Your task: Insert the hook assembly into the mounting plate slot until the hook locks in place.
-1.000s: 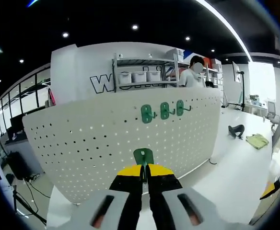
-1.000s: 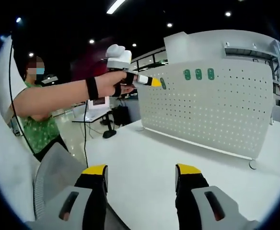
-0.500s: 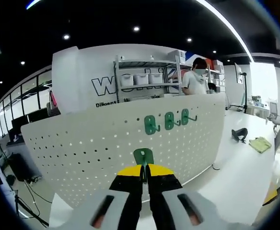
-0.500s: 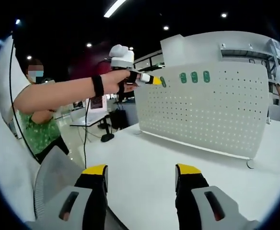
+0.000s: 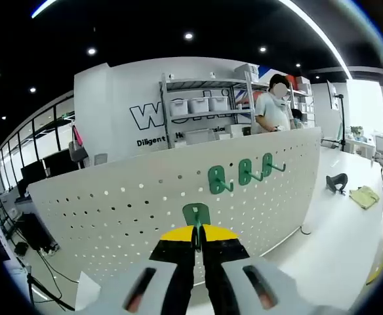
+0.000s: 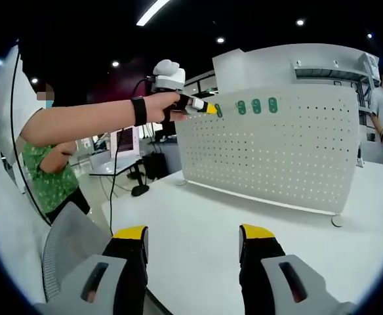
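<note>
Storage shelf (image 5: 204, 108) — white table (image 6: 244, 213)

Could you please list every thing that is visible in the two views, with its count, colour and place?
pegboard: one, white, perforated, upright on the table.
mounted hooks: three, green, in a row near the pegboard's top edge.
held hook: one, green, between the left gripper's jaws, facing the pegboard.
table: one, white, under the pegboard.
shelf rack: one, grey metal, behind the pegboard, with white bins.
wall lettering: dark, on the white wall behind.
person: one, white top, standing behind the pegboard.
left gripper: yellow and black tips, shut on the held hook.
right gripper: yellow and black tips, open, above the table.
person's arm: stretched toward the pegboard, black wristband.
</note>
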The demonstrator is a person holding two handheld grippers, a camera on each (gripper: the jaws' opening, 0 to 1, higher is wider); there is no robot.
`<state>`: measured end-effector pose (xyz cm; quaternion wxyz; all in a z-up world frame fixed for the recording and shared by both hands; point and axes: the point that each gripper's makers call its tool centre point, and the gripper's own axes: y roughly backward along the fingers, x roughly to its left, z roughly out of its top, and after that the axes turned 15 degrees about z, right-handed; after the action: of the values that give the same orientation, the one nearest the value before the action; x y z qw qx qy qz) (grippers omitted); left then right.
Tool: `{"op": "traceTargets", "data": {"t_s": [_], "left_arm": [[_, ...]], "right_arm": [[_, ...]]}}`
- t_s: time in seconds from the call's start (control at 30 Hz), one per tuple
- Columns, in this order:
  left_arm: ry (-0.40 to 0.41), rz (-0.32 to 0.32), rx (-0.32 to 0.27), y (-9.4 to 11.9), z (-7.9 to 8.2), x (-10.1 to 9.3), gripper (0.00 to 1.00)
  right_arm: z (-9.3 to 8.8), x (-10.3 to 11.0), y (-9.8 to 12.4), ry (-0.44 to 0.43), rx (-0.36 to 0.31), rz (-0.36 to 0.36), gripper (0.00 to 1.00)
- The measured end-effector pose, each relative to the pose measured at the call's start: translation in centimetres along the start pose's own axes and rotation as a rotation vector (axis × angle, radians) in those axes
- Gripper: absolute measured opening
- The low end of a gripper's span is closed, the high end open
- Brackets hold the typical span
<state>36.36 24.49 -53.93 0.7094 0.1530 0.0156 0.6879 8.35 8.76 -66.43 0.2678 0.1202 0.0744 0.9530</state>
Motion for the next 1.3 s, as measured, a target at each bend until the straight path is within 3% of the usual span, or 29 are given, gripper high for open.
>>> {"op": "traceTargets", "data": {"t_s": [0.37,0.67,1.3], "left_arm": [[0.048,0.024,0.041,-1.7,0.6,0.6,0.03],[0.032,0.042,0.033,-2.9,2.2,0.8,0.03],[0.042,0.069,0.079,-4.7,2.6,0.7,0.03]], "right_arm": [[-0.1,-0.3,0.4,-0.021,-0.026,-0.021,0.57],[0.0,-0.6,0.5,-0.026,-0.037,-0.032,0.57],[-0.3,-1.0,1.1,-0.055,-0.064,-0.045,0.57]]}}
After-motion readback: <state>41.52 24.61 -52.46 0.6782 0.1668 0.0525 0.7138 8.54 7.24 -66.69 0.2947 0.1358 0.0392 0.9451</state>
